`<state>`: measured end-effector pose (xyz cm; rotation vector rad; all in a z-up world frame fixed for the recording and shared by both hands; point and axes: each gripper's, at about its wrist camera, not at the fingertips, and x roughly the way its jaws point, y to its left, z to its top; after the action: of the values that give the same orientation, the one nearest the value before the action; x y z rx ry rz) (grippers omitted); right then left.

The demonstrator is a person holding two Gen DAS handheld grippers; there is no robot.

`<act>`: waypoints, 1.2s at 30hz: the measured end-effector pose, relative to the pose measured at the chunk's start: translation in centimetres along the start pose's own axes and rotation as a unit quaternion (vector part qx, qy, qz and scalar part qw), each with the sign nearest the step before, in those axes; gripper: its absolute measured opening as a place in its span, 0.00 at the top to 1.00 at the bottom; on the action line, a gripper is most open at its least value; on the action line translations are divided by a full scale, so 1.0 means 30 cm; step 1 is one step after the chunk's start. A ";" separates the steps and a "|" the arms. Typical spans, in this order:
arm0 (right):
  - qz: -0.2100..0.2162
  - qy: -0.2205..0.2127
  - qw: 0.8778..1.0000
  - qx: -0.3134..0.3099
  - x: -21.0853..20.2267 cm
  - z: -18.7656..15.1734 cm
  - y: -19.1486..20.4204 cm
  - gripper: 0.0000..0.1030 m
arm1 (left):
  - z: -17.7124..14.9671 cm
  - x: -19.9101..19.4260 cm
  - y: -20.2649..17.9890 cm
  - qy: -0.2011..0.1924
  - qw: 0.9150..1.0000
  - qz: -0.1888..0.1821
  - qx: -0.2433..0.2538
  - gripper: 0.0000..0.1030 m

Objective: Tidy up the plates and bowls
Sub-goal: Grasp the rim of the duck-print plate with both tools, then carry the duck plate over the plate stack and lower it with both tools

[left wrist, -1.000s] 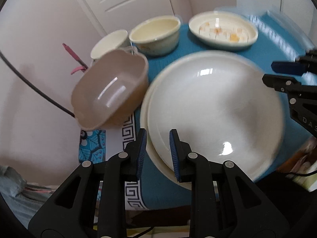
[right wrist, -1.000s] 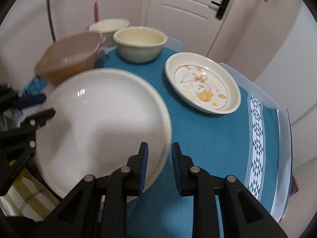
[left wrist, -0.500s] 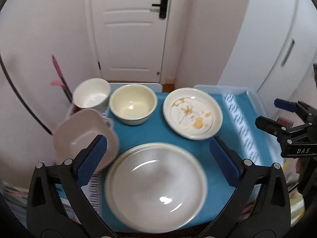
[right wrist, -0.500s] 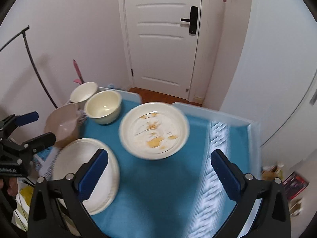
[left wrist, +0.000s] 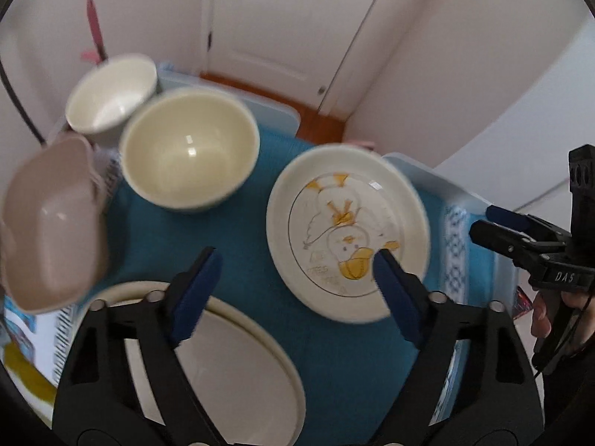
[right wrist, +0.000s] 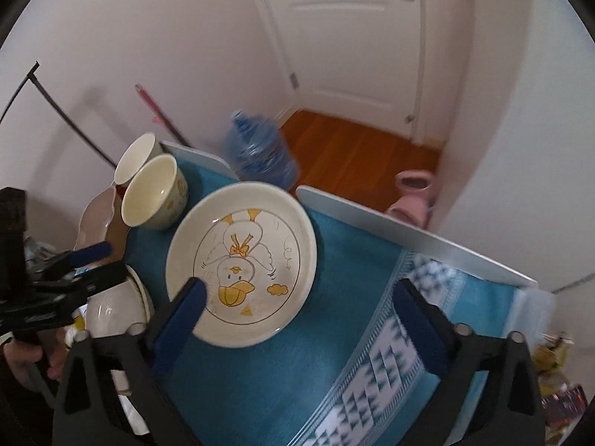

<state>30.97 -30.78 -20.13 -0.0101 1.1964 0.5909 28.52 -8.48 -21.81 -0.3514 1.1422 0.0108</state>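
Note:
A duck-printed plate lies on the blue tablecloth. A stack of plain white plates sits at the near left. A cream bowl, a white bowl and a tilted pinkish-brown bowl stand at the far left. My left gripper is open and empty between the stack and the duck plate. My right gripper is open and empty over the duck plate's near right edge.
A white door and wooden floor lie beyond the table. A blue water jug stands behind the far table edge. Pink slippers lie by the wall. Clutter lies off the table's right side.
Both grippers opened and let go of the white plate stack, rose, then moved forward and down toward the duck plate.

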 end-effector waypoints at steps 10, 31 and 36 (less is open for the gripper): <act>0.062 0.055 0.996 -0.013 0.239 0.009 -0.073 0.56 | -0.012 0.197 0.019 0.045 0.999 0.011 -0.017 0.56; 0.094 0.039 0.994 -0.026 0.302 0.003 -0.065 0.84 | -0.040 0.222 -0.007 0.030 0.999 0.027 -0.001 0.81; 0.084 0.029 0.996 -0.029 0.268 -0.010 -0.048 0.84 | -0.037 0.174 -0.031 0.015 1.000 0.028 0.002 0.81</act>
<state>33.21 -28.68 -27.71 0.0248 1.2438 0.7775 29.92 -10.56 -26.60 -0.3168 1.1804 0.0524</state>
